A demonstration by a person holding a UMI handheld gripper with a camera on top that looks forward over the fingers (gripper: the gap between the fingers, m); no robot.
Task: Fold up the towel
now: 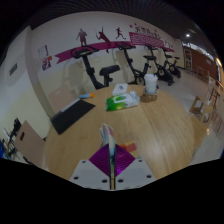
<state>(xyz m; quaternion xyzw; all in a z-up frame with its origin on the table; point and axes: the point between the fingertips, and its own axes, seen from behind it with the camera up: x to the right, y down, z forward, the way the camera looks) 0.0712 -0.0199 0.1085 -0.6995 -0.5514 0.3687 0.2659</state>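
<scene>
My gripper (110, 150) is shut, its two purple pads pressed together over a pale wooden table (150, 135). A thin strip of white cloth with a blue edge, which looks like the towel (108, 134), is pinched between the fingers. It stands up narrow just ahead of the fingertips. The rest of the towel is hidden by the fingers, and I cannot see how it hangs or lies.
Beyond the fingers, a green and white bundle (122, 99) and a white cylinder (150, 84) sit at the far side of the table. A dark mat (70, 116) lies on the table's left part. Exercise bikes (110, 72) stand along the back wall.
</scene>
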